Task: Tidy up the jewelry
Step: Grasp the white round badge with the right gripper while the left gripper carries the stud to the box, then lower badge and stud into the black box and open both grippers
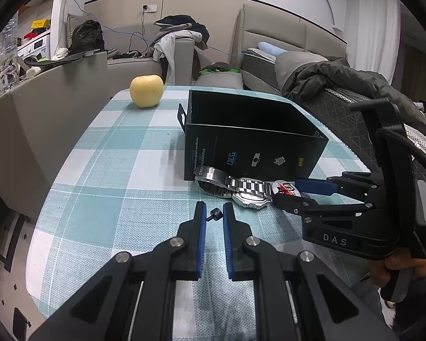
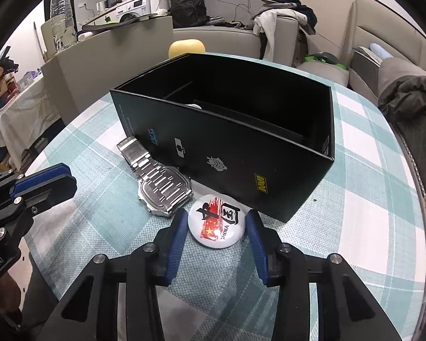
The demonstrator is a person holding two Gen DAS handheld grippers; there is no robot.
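Note:
A round white badge (image 2: 216, 224) with a red flag print lies on the checked tablecloth, between the open fingers of my right gripper (image 2: 217, 221), which flank it on both sides. It also shows in the left wrist view (image 1: 286, 189). A silver metal watch (image 2: 159, 184) lies just left of the badge, against the open black box (image 2: 241, 153). My left gripper (image 1: 214, 214) is nearly closed around a small black screw-like stud (image 1: 214, 215) on the cloth; the pads stand just apart from it. The watch (image 1: 241, 189) and box (image 1: 255, 147) lie beyond it.
A yellow apple (image 1: 146, 90) sits at the table's far edge behind the box. A small white item (image 2: 194, 105) lies inside the box. Grey sofas with clothes and bags surround the table (image 1: 105, 170). A dark jacket (image 1: 340, 82) lies at the right.

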